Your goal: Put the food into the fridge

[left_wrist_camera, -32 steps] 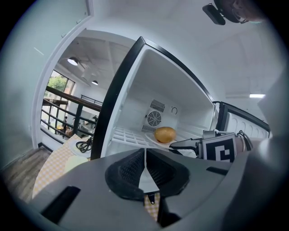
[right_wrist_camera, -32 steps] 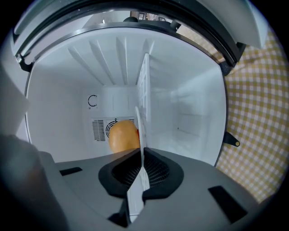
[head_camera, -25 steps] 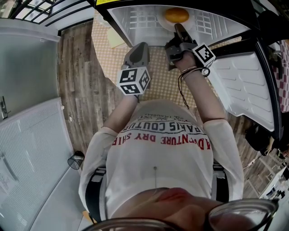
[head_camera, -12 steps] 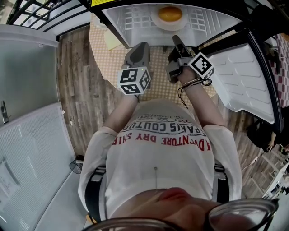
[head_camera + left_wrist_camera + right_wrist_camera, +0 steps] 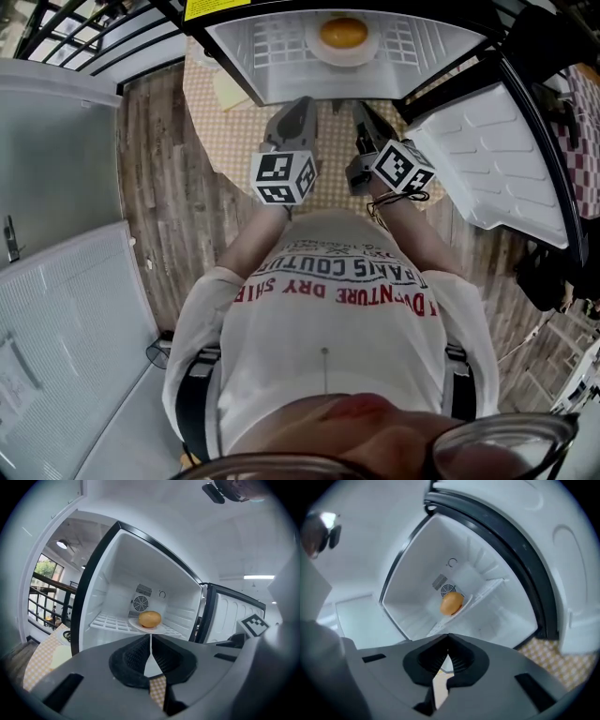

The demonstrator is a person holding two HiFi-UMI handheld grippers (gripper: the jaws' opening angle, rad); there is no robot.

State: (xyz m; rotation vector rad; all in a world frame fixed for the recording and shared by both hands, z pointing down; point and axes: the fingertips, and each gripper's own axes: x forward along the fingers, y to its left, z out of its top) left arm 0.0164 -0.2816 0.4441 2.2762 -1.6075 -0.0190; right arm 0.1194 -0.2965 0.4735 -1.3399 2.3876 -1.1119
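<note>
A round orange-brown piece of food (image 5: pixel 343 32) lies on a white plate (image 5: pixel 319 49) on the wire shelf inside the open fridge (image 5: pixel 272 56). The left gripper view shows the same food (image 5: pixel 150 618) and plate (image 5: pixel 135 626) straight ahead, and the right gripper view shows the food (image 5: pixel 451 603) on its plate (image 5: pixel 467 602) at a tilt. My left gripper (image 5: pixel 298 103) (image 5: pixel 151 637) hangs shut and empty in front of the fridge opening. Beside it my right gripper (image 5: pixel 360 109) (image 5: pixel 448 636) is also shut with nothing in it, a short way outside the fridge.
The fridge door (image 5: pixel 487 159) stands swung open to my right. A white panel with a handle (image 5: pixel 56 309) is at my left. Below the fridge lie a checkered mat (image 5: pixel 234 131) and wooden flooring (image 5: pixel 169 197). A black railing (image 5: pixel 84 28) runs at the far left.
My right gripper has drawn back out of the fridge, away from the plate, and its jaws have shut. The plate with the food stays on the shelf. The left gripper barely moved.
</note>
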